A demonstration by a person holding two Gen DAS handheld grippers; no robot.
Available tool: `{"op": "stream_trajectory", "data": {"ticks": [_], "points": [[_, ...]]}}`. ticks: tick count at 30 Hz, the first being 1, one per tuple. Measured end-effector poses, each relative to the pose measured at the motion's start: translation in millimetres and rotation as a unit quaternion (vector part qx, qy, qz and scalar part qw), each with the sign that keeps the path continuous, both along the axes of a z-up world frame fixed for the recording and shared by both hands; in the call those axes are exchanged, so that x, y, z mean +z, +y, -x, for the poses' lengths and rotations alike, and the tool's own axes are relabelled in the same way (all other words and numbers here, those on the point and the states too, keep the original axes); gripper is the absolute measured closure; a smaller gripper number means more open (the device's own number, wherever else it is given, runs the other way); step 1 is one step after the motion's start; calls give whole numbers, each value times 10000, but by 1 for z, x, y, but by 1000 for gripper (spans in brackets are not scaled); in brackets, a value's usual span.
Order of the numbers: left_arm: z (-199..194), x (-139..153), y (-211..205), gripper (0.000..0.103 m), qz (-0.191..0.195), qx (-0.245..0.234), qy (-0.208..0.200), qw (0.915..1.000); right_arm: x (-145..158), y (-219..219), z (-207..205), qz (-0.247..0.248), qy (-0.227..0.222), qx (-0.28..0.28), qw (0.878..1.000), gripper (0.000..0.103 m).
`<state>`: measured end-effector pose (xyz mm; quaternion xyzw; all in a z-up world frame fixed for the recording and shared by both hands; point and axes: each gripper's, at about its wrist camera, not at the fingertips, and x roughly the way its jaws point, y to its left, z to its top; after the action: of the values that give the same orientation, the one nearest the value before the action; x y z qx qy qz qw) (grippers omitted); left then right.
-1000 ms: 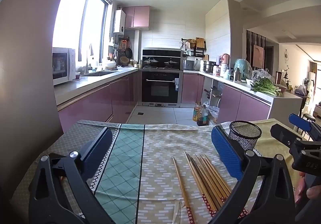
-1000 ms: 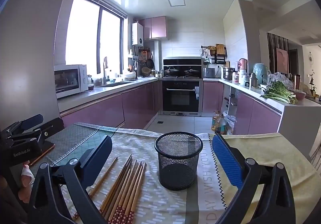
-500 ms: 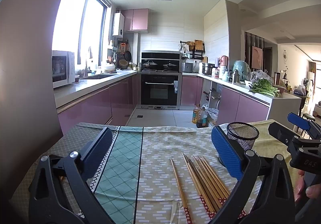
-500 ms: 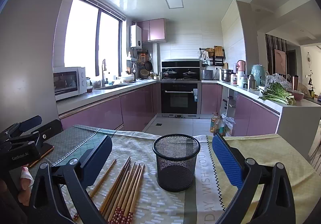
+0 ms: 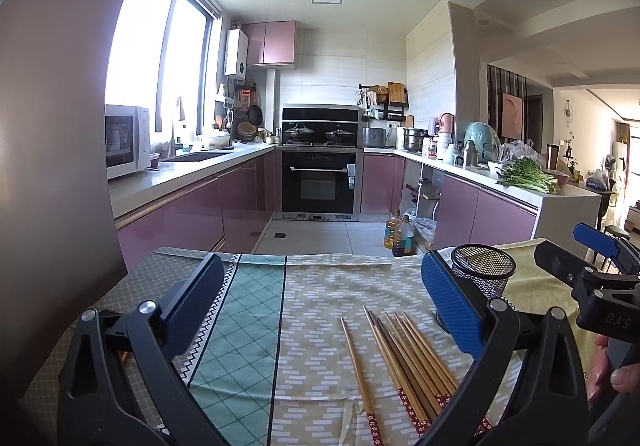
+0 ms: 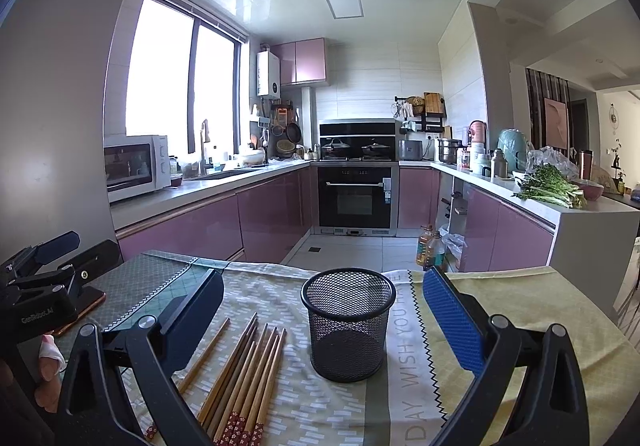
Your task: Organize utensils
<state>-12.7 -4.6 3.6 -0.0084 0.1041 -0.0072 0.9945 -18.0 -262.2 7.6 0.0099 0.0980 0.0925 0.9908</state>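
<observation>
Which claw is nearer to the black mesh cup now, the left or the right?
Right. The right claw is open directly before the mesh cup. The left claw is off to the cup's left, over the chopsticks.

Home kitchen, purple cabinets (image 6: 208, 230), built-in oven (image 6: 356, 196), microwave (image 6: 134, 166), sink (image 5: 200, 156), greens on counter (image 6: 550, 192)

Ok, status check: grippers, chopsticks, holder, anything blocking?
Left gripper open, empty. Right gripper open, empty. Chopsticks flat on cloth, one apart from the bundle. Mesh cup upright beside them, looks empty. Nothing in the way.
</observation>
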Motion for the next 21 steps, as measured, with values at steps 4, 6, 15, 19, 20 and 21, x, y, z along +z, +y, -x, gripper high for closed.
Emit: {"op": "stream_trajectory", "data": {"ticks": [4, 6, 15, 19, 20, 21], "points": [[0, -1, 0, 6, 5, -5, 12, 10000, 0, 0, 0, 4, -7, -12, 10000, 6], [0, -1, 0, 6, 0, -3, 13, 10000, 2, -1, 2, -10, -8, -15, 10000, 6], [0, -1, -1, 6, -2, -8, 15, 10000, 3, -3, 3, -36, -11, -32, 10000, 6], [0, -1, -1, 6, 3, -5, 15, 10000, 4, -4, 4, -43, -14, -27, 10000, 6], [0, -1, -1, 6, 0, -3, 14, 10000, 3, -3, 3, -38, -9, -30, 10000, 6], [0, -1, -1, 6, 1, 0, 11, 10000, 3, -3, 3, -37, -5, -31, 10000, 6]]}}
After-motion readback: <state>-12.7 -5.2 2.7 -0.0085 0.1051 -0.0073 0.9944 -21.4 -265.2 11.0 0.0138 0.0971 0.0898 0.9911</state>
